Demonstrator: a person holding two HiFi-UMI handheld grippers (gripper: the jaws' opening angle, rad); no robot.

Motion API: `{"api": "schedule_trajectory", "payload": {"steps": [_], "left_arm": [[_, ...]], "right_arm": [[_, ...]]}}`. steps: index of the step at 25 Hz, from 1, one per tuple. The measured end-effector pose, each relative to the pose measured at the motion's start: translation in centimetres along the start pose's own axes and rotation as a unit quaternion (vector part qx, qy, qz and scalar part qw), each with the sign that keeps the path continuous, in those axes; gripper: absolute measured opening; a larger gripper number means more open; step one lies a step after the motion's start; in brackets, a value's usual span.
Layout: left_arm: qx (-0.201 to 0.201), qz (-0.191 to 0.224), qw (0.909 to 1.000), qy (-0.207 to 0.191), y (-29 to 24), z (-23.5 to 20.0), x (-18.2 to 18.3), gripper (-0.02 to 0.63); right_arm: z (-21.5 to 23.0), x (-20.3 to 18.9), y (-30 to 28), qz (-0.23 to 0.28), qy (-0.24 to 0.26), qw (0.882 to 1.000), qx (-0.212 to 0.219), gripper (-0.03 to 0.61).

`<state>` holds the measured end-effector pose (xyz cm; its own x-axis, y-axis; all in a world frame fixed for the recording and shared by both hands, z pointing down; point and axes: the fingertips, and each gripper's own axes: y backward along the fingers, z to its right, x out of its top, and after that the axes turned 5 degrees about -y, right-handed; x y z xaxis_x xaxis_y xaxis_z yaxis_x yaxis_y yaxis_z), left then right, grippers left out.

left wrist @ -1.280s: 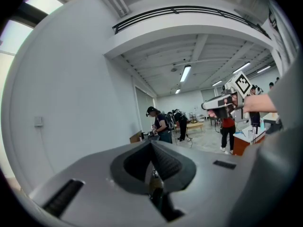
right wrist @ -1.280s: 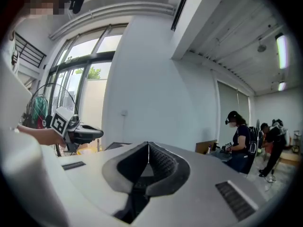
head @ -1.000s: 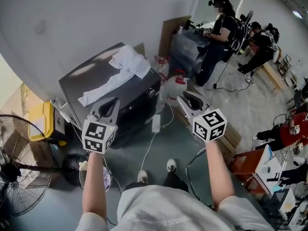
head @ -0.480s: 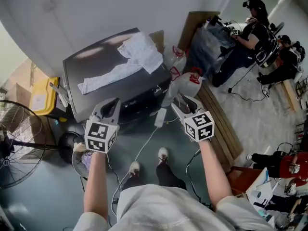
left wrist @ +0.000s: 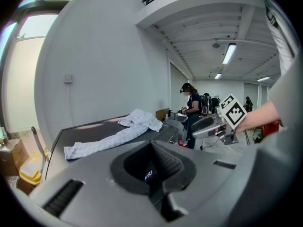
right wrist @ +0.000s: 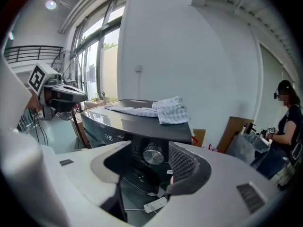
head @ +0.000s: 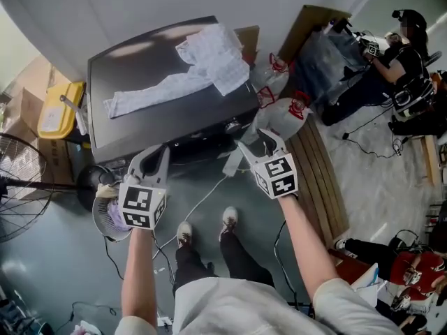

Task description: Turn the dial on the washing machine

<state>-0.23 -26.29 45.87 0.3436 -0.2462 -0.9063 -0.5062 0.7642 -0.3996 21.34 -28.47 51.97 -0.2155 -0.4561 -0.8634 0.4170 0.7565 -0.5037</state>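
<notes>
A dark grey washing machine stands against the wall with a white checked cloth lying on its lid. Its silver dial shows on the dark front panel, straight ahead between my right jaws and some way beyond them. My right gripper is low in front of the machine's right corner. Its jaws have just been opening and now stand open with nothing between them. My left gripper hangs before the machine's left front, its tips together and empty. The cloth lies ahead of it in the left gripper view.
A standing fan and a yellow box are on the left. Red-capped jugs and wooden planks lie right of the machine. A white cable trails across the floor. People work at the back right.
Both grippers have sunk lower and come closer to the machine's front. The right jaws stand wider apart than before. The head view has tipped further down.
</notes>
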Motion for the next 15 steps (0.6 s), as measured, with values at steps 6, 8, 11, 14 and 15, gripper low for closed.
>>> {"api": "schedule_trajectory", "payload": {"steps": [6, 8, 11, 14, 15], "left_arm": [[0.019, -0.014, 0.9991, 0.037, -0.6, 0.3, -3.1, 0.015], [0.020, -0.019, 0.9989, 0.038, -0.5, 0.3, -3.9, 0.015], [0.023, -0.025, 0.9987, 0.038, -0.4, -0.4, -4.9, 0.017], [0.023, -0.032, 0.9983, 0.041, 0.0, -0.6, -6.1, 0.017], [0.023, -0.036, 0.9982, 0.042, 0.2, -0.6, -6.5, 0.017]], "right_arm": [[0.3, -2.4, -4.6, -0.013, 0.007, 1.000, 0.003, 0.238], [0.5, -3.3, -5.9, -0.015, 0.009, 1.000, -0.006, 0.250], [0.7, -4.0, -7.7, -0.009, 0.013, 1.000, -0.018, 0.259], [0.6, -4.6, -9.2, -0.005, 0.017, 0.999, -0.026, 0.259], [0.7, -4.9, -9.6, -0.007, 0.017, 0.999, -0.034, 0.265]]}}
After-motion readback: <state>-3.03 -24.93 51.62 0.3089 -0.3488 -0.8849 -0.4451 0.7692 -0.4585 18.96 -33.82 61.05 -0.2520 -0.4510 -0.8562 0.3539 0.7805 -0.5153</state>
